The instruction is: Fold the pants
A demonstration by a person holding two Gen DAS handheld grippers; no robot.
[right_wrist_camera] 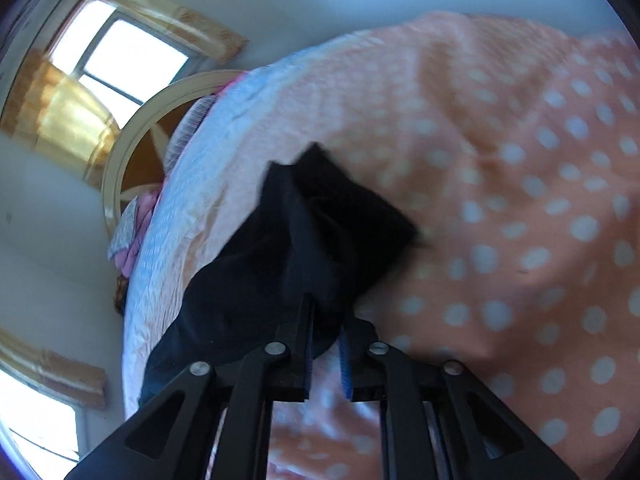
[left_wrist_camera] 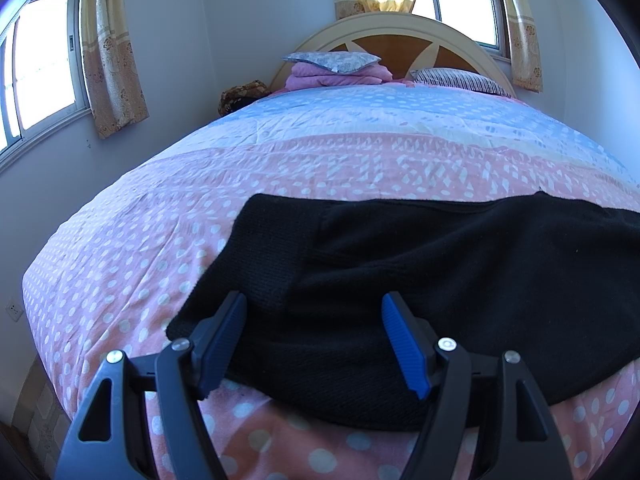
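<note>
Black pants (left_wrist_camera: 440,264) lie spread across the near part of the pink dotted bedspread (left_wrist_camera: 280,160), reaching to the right edge of the left wrist view. My left gripper (left_wrist_camera: 315,300) hovers over their near left part, its blue pads wide apart and nothing pinched between them. In the blurred, rolled right wrist view, my right gripper (right_wrist_camera: 326,308) has its fingers close together with a bunched end of the pants (right_wrist_camera: 320,216) caught at the tips. That cloth stands up from the bedspread (right_wrist_camera: 520,160), and the rest trails off to the lower left.
A round wooden headboard (left_wrist_camera: 400,40) stands at the far end, with a folded pink blanket (left_wrist_camera: 336,74) under a grey cushion and a striped pillow (left_wrist_camera: 460,80). Curtained windows (left_wrist_camera: 40,60) line the walls. The bed's left edge drops to the floor.
</note>
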